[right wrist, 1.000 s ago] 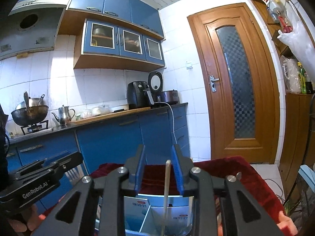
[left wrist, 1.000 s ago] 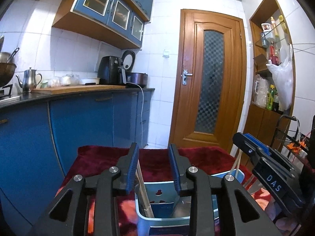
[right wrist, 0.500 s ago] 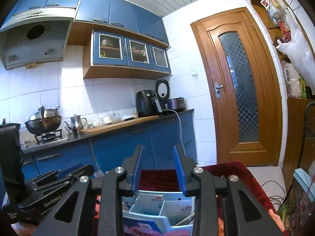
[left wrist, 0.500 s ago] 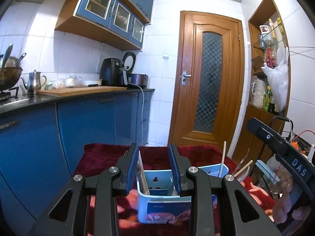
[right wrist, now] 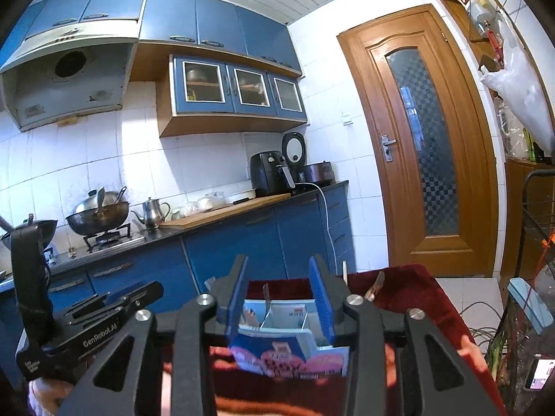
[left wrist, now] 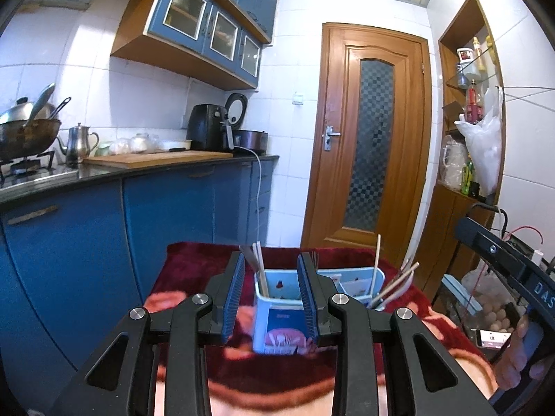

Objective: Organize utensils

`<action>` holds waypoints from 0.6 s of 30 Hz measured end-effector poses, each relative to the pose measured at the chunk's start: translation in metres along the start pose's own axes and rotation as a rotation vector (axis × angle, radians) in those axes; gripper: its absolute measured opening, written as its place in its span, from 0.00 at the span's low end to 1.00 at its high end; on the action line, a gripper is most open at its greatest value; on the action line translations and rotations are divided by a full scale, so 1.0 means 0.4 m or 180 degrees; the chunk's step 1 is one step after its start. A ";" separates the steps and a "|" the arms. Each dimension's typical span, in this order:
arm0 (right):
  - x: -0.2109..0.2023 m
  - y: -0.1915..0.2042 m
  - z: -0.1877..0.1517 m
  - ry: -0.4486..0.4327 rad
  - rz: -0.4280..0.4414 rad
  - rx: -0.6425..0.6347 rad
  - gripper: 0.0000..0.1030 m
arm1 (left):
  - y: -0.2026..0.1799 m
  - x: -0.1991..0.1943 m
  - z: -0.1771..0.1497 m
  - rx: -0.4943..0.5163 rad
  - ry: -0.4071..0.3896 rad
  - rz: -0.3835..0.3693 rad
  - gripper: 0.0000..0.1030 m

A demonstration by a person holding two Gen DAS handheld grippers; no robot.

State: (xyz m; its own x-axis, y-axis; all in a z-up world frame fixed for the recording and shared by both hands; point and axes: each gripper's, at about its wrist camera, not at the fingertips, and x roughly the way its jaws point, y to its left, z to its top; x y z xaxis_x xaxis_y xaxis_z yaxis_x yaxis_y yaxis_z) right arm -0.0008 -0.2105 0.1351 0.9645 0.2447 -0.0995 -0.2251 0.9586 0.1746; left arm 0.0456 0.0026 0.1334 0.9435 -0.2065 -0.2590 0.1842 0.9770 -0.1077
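Both wrist views are facing a light-blue plastic utensil caddy with divided compartments (left wrist: 277,315) that is standing on a dark red patterned cloth covering the table (left wrist: 194,267).

The left claw (left wrist: 272,298) is hovering in front of the caddy with its blue-padded fingers (left wrist: 233,298) standing apart and nothing between them; it is released.

The right claw (right wrist: 279,306) is likewise hanging before the caddy, nearer its front wall. Its jaws are opening and no utensil is lying between them.

Inside the caddy, a pair of pale wooden chopsticks (left wrist: 261,270) is leaning in the left compartment, beside a metal fork (left wrist: 315,256) whose tines are showing above the rim. A single upright pale chopstick (left wrist: 376,263) is standing in the right compartment, and several slanted wooden sticks (left wrist: 395,286) are leaning out over the right end.

In the right wrist view, the black body of the left gripper is appearing at lower left, and a dark blue kitchen counter (right wrist: 215,242) with a steel kettle (right wrist: 152,212) is filling the background beside a brown wooden door (right wrist: 426,145).
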 end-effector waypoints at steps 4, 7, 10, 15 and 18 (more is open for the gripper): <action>-0.039 0.013 -0.039 0.0039 -0.0036 -0.0095 0.52 | 0.007 -0.040 -0.036 -0.0013 0.0045 0.0003 0.31; -0.057 0.014 -0.070 0.0102 -0.0051 -0.0120 0.58 | 0.009 -0.063 -0.065 -0.0010 0.0102 0.0028 0.33; -0.071 0.007 -0.102 0.0183 -0.0112 -0.0106 0.63 | 0.011 -0.076 -0.096 0.0008 0.0143 0.0113 0.49; -0.083 -0.013 -0.153 0.0356 -0.0212 -0.0049 0.70 | 0.017 -0.082 -0.148 0.0009 0.0234 0.0205 0.67; -0.095 -0.024 -0.183 0.0414 -0.0248 -0.0051 0.76 | 0.022 -0.077 -0.180 -0.0004 0.0296 0.0209 0.70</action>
State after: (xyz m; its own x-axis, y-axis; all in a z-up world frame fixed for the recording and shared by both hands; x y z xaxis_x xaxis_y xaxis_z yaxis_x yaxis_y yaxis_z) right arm -0.0453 -0.2183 0.0655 0.9533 0.1853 -0.2383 -0.1535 0.9773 0.1457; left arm -0.0019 0.0136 0.0713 0.9240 -0.1462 -0.3535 0.1224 0.9885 -0.0888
